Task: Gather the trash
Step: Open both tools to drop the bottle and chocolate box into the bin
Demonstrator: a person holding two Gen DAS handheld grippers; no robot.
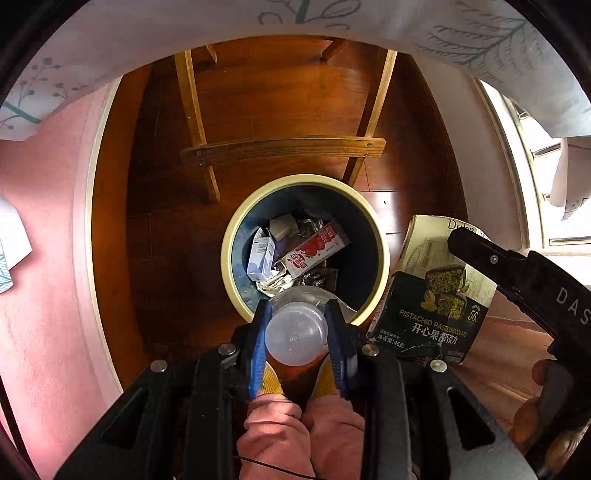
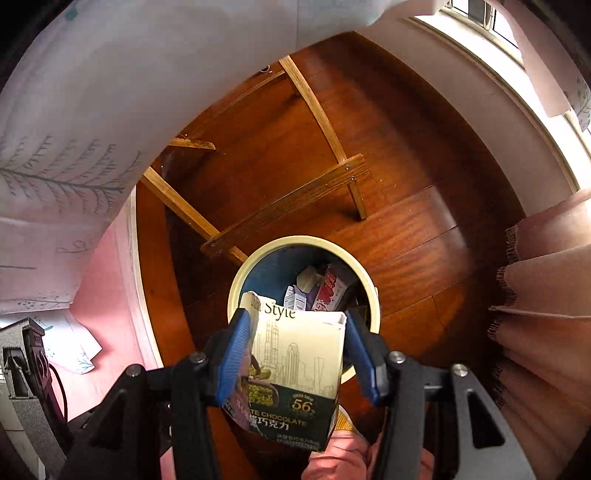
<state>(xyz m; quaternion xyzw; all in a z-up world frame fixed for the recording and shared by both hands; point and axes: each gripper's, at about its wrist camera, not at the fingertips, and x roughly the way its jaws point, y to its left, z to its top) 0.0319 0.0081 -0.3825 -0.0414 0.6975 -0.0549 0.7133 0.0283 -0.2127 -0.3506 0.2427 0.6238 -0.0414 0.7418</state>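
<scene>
Trash already filled the bottom of the bin (image 1: 236, 236): a red-and-white carton (image 1: 316, 251), a small blue-and-white carton (image 1: 260, 258) and crumpled wrappers lay inside its dark interior. The bin, round with a cream rim, stood on a wooden floor (image 1: 288, 103), just in front of a chair frame (image 1: 282, 147).

The left gripper (image 1: 297, 334) pointed straight down and was clamped on a clear plastic bottle (image 1: 295, 338), its blue pads pressing the bottle's sides. The bottle hung over the near edge of the bin's rim, its far end reaching above the opening.

The right gripper (image 2: 295, 352) pointed steeply down at the same bin (image 2: 255, 266). A chocolate box (image 2: 299, 373), cream on top and dark below, sat between its blue pads. The left pad (image 2: 234, 354) lay against the box's edge; the right pad (image 2: 364, 363) seemed to stand slightly off the other edge, so whether the grip was firm could not be told. The box's upper end overlapped the near rim of the bin. In the left wrist view the box (image 1: 432, 291) hung just right of the bin, beside the bottle, with the right gripper's black body (image 1: 524, 280) above it.

A patterned white cloth (image 1: 258, 22) hung over the scene's top. The person's pink trouser legs (image 1: 295, 428) showed beneath the left gripper.
</scene>
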